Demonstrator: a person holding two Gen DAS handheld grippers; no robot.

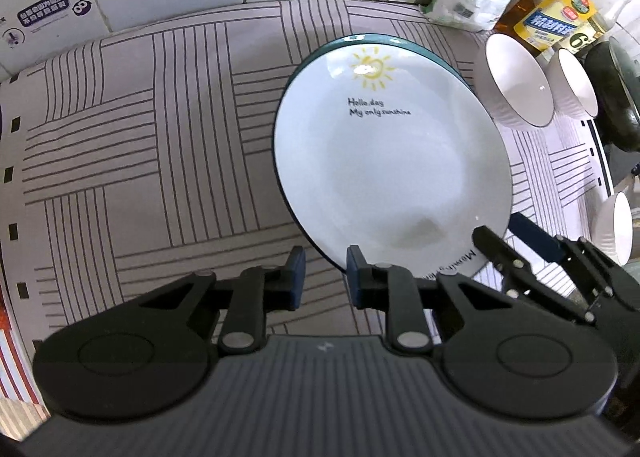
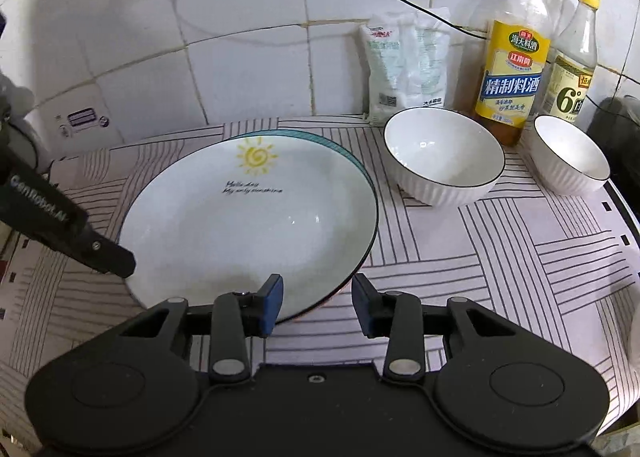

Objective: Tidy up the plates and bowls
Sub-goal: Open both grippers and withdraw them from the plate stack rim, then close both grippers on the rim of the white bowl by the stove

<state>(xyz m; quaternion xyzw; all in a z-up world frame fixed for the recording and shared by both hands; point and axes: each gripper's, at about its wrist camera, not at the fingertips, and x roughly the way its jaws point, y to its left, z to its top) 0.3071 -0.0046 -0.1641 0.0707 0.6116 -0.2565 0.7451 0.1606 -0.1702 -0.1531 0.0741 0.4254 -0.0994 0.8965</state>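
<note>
1. Your surface (image 2: 500, 257) carries a striped cloth that runs to the tiled far wall.
2. The white plate (image 2: 248, 225) with a yellow sun and dark lettering lies on a second, teal-rimmed plate (image 1: 360, 40), whose edge peeks out on the far side; the stack sits left of the bowls.
3. Three bottles and a white pouch (image 2: 406, 65) stand against the far wall; the yellow-labelled bottle (image 2: 510, 57) is just behind the bowls.
4. The larger ribbed white bowl (image 2: 444, 155) rests upright just right of the plates, and a smaller bowl (image 2: 570, 155) stands further right.
5. Your right tongs (image 2: 317, 303) are released, one pad either side of the plate's near rim.
6. Your left tongs (image 1: 326, 277) are released too, with the right pad at the plate's near-left rim.
</note>
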